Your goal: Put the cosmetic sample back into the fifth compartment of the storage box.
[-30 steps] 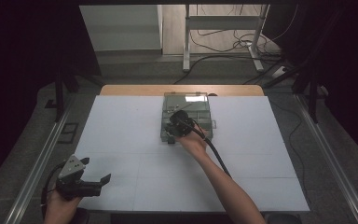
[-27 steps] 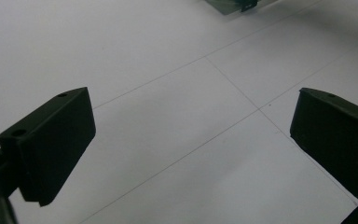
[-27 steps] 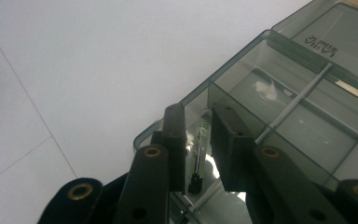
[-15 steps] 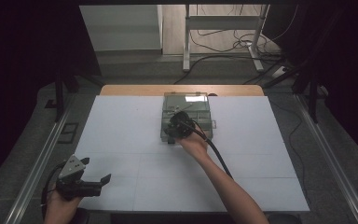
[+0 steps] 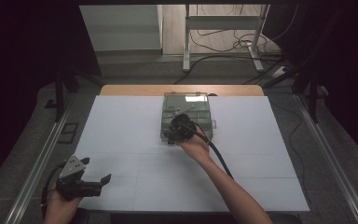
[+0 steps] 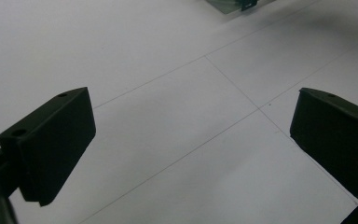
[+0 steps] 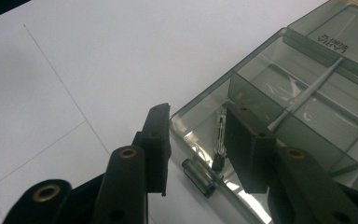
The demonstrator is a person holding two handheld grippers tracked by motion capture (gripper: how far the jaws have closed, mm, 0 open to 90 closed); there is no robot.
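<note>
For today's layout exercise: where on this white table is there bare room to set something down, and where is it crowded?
Free: the white table left of the clear compartment box, the stretch right of it, and the near strip between the left tool and the right forearm. Crowded: the box's near corner, where the right tool straddles its wall.

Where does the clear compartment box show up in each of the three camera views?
High view: the box sits center, far half of the table, right claw over its near edge.
Left gripper view: a corner at the top edge.
Right gripper view: right half.
Shared landmark: the thin lines on the white table cover.
</note>
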